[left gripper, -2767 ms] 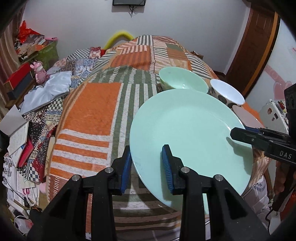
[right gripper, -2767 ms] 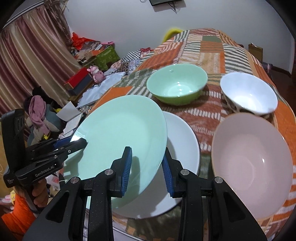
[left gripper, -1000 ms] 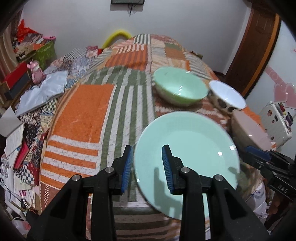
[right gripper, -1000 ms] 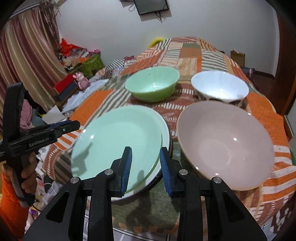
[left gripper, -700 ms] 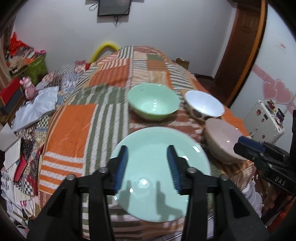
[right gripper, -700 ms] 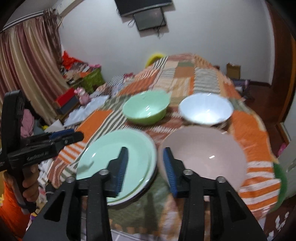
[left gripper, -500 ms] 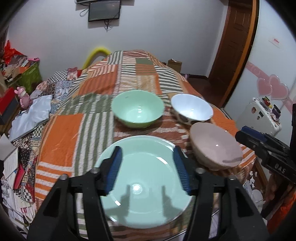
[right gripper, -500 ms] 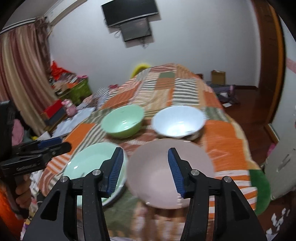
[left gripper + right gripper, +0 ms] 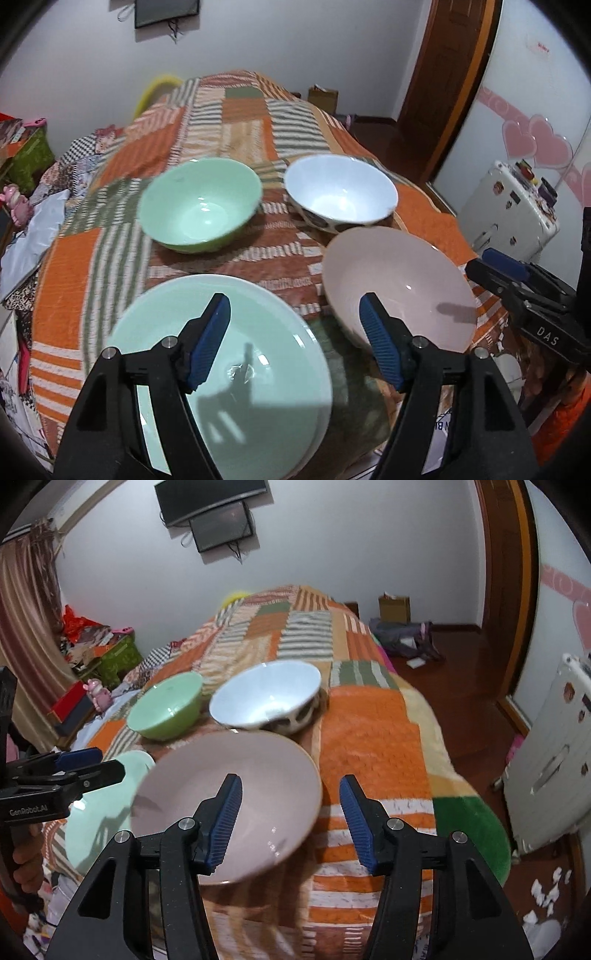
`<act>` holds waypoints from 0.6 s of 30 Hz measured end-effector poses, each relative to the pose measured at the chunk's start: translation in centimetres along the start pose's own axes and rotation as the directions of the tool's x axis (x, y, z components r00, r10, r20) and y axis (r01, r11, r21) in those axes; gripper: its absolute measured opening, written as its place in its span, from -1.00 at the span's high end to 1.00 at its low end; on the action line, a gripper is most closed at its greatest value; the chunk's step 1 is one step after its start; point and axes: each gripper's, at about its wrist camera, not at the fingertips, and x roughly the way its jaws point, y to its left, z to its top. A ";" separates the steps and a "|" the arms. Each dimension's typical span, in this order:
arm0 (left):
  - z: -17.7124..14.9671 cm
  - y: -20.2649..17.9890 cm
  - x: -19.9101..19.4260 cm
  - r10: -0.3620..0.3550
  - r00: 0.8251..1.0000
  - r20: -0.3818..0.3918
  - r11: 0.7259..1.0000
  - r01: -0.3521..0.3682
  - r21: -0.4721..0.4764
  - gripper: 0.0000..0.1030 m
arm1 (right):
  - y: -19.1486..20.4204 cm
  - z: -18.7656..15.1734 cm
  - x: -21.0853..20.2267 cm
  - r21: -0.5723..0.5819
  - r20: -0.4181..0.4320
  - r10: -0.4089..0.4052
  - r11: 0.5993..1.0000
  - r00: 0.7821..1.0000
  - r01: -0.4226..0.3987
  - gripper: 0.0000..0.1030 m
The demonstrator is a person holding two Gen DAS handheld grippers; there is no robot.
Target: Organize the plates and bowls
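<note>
A mint green plate (image 9: 236, 373) lies on a white plate at the table's near edge; its left part shows in the right wrist view (image 9: 99, 805). A pink bowl (image 9: 399, 284) (image 9: 229, 805) sits to its right. A green bowl (image 9: 201, 205) (image 9: 166, 705) and a white bowl (image 9: 341, 192) (image 9: 266, 698) stand behind. My left gripper (image 9: 295, 343) is open and empty above the green plate. My right gripper (image 9: 291, 819) is open and empty above the pink bowl's right rim.
The table wears an orange, green and white patchwork cloth (image 9: 236, 110). Cluttered boxes and toys (image 9: 96, 664) lie to the left. A white appliance (image 9: 509, 206) and a wooden door (image 9: 443, 74) stand to the right.
The green plate was set down on the white plate and released. Both grippers opened wide, drew back and rose, and swung to the right.
</note>
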 end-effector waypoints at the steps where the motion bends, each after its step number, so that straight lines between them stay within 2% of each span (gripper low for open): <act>1: 0.0 -0.3 0.4 0.002 1.000 -0.005 1.000 -0.002 0.006 -0.40 | -0.2 -0.1 0.4 0.008 -0.013 0.005 1.000 1.000 -0.005 0.01; 8: 0.0 -1.7 3.4 -0.012 0.998 -0.055 0.999 0.014 0.032 -0.39 | -1.2 -1.2 2.0 0.052 -0.065 0.050 0.998 0.997 -0.047 0.01; 9: 0.0 -1.8 3.8 -0.017 0.998 -0.058 0.999 0.019 0.035 -0.32 | -1.3 -1.4 2.2 0.058 -0.069 0.056 0.997 0.996 -0.052 0.01; 11: 0.0 -2.0 4.4 -0.022 0.998 -0.064 0.999 0.025 0.040 -0.05 | -1.4 -1.5 2.2 0.066 -0.065 0.058 0.996 0.996 -0.053 0.04; 13: 0.0 -2.2 4.9 -0.033 0.996 -0.077 0.998 0.037 0.043 0.10 | -1.3 -1.5 2.2 0.066 -0.067 0.065 0.996 0.996 -0.060 0.19; 18: 0.0 -2.6 5.9 -0.060 0.993 -0.103 0.997 0.065 0.041 0.35 | -1.1 -1.6 2.6 0.079 -0.080 0.107 0.992 0.991 -0.101 0.30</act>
